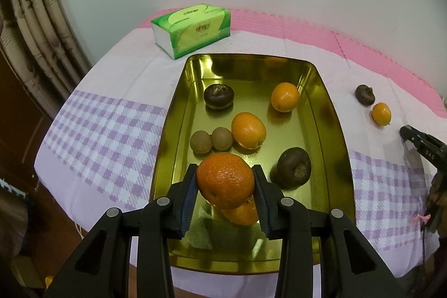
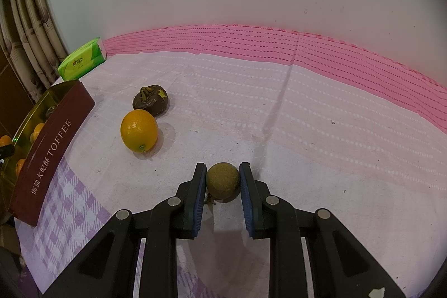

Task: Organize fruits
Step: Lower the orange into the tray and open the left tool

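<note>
Left wrist view: left gripper (image 1: 225,186) clamped on tangerine (image 1: 225,180), held over near end of gold tray (image 1: 339,158). In tray: two oranges, two dark brown fruits, pair of small tan fruits (image 1: 211,141).

Right wrist view: right gripper (image 2: 222,183) clamped on small tan round fruit (image 2: 222,182), over cloth (image 2: 307,130). Orange (image 2: 138,134) and dark brown fruit (image 2: 150,103) touching, on cloth right of tray. Green tissue pack (image 2: 82,62) at far left.

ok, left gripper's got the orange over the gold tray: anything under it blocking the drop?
No. The left gripper holds the bumpy orange tangerine over bare floor of the gold metal tray. Only its reflection shows below. The dark brown fruit lies to its right.
</note>
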{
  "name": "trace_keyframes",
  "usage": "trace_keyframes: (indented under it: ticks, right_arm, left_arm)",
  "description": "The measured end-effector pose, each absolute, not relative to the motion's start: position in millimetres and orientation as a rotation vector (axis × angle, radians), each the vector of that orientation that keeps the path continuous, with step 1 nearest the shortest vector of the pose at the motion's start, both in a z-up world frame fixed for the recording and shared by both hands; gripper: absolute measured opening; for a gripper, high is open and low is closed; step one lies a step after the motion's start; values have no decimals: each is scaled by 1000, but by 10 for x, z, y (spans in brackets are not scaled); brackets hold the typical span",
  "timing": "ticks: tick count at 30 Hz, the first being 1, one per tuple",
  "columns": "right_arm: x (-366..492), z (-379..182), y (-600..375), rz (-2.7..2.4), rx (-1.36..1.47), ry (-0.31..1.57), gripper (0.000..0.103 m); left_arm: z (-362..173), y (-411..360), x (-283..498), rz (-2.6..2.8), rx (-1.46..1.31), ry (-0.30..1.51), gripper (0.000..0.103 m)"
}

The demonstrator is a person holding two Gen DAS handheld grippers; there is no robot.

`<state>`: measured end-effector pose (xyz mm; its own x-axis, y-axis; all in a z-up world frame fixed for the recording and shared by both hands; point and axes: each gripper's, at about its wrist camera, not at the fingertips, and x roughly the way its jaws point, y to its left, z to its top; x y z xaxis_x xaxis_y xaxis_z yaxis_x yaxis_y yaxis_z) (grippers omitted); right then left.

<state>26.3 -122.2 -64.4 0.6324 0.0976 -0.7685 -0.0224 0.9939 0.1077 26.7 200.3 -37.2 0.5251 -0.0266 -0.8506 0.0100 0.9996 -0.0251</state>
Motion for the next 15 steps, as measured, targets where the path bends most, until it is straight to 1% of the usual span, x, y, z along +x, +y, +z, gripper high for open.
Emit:
trace_keyframes:
  ticks: [15]
  right_arm:
    - [269, -642, -1218, 69, 89, 883, 22]
  left_arm:
    - [-470, 1946, 323, -4, 30, 1043, 40]
